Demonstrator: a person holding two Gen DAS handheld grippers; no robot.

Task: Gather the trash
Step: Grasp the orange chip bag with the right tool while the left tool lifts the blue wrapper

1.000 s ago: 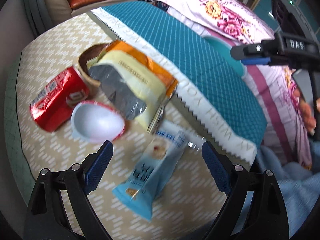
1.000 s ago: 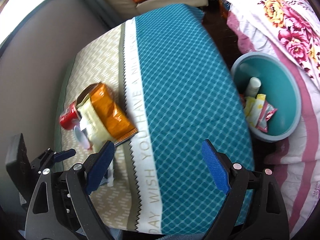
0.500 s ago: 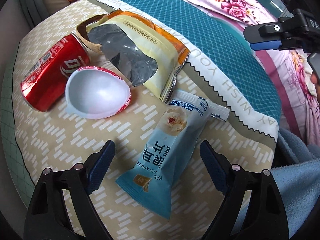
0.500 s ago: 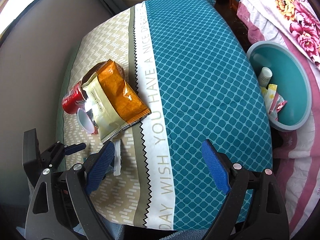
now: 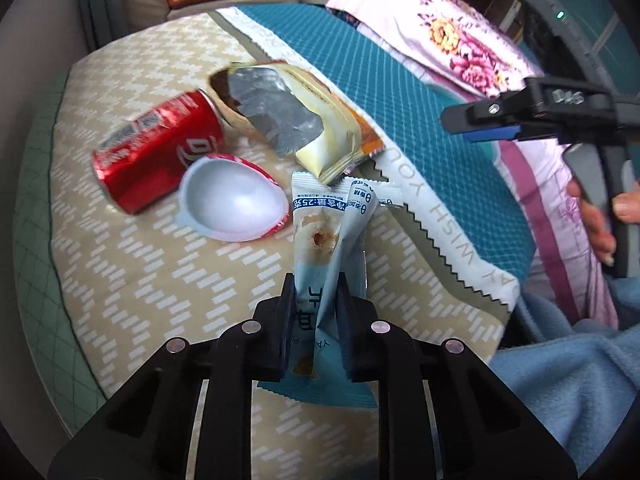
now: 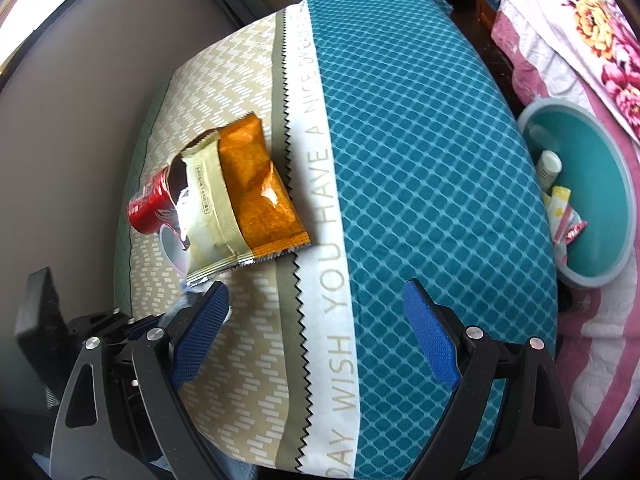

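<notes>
Left claw [image 5: 314, 300] pinches blue wrapper [image 5: 320, 240] near tablecloth [image 6: 240, 380] edge — right claw [image 6: 316, 344] gapes, holding nothing.

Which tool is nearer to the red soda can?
Left. The left tool, shut on the blue wrapper, sits just short of the can; the right tool hovers open, farther off.

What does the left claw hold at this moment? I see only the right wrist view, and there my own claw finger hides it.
Observer: The left claw is shut on the light blue snack wrapper, pinched near its middle.
Operator: And the orange bag, is it sealed?
Observer: No. The orange bag is torn open on the side away from you; its silver foil lining shows, and its mouth lies next to the red can.
</notes>
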